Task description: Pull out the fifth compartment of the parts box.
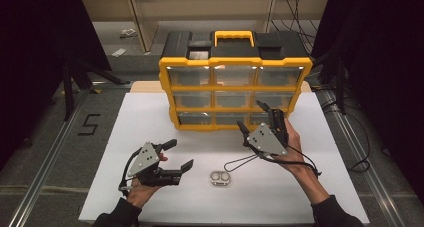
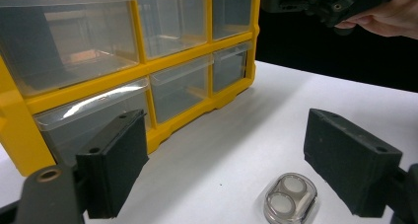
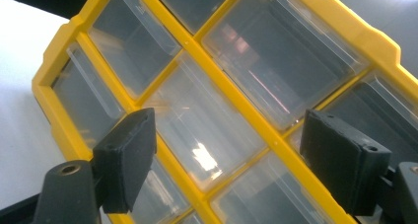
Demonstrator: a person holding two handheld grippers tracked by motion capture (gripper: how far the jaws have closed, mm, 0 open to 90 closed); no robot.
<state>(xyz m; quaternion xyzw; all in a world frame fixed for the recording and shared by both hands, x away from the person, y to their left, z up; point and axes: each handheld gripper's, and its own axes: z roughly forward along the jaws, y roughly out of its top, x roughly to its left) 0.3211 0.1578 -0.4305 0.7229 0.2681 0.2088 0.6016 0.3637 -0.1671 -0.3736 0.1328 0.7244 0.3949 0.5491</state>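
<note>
facing us, one yellow organizer (image 1: 235, 89) (nine clear drawers, long axis crosswise) stands upright; our right gripper (image 1: 256, 118) gapes at its lower-right drawer, left gripper (image 1: 181, 154) released near one small case (image 1: 220, 178).

Dim surroundings, the white table (image 1: 150, 117) brightly lit from above; glare streaks the clear drawers (image 3: 207, 160), near tongs blurred

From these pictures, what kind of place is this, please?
Probably a lab or studio set up for recording, not a home: a white table on a floor with metal rails, dark curtains at both sides, cables along the floor. A yellow drawer organizer stands on the table.
</note>
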